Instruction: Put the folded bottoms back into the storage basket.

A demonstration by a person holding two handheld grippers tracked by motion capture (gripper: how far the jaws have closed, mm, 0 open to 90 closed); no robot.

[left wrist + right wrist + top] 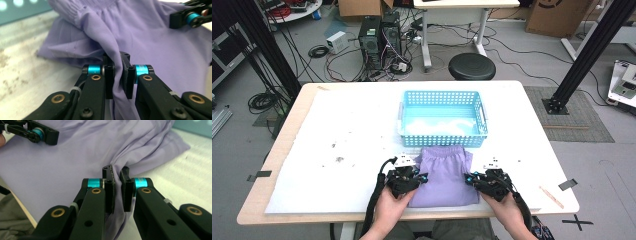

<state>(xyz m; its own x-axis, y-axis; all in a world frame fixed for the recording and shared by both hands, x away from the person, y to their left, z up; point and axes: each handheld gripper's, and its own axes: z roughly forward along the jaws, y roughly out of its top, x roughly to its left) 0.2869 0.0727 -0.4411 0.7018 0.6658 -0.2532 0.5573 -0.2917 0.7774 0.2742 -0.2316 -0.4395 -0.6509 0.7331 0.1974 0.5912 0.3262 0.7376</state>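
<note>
Between the two tools, folded lilac shorts lie on the white-covered tabletop, just short of a blue perforated basket. Left tool is clamped on a pinch of fabric at the garment's left edge; right tool is clamped on a bunched fold at its right edge.
</note>
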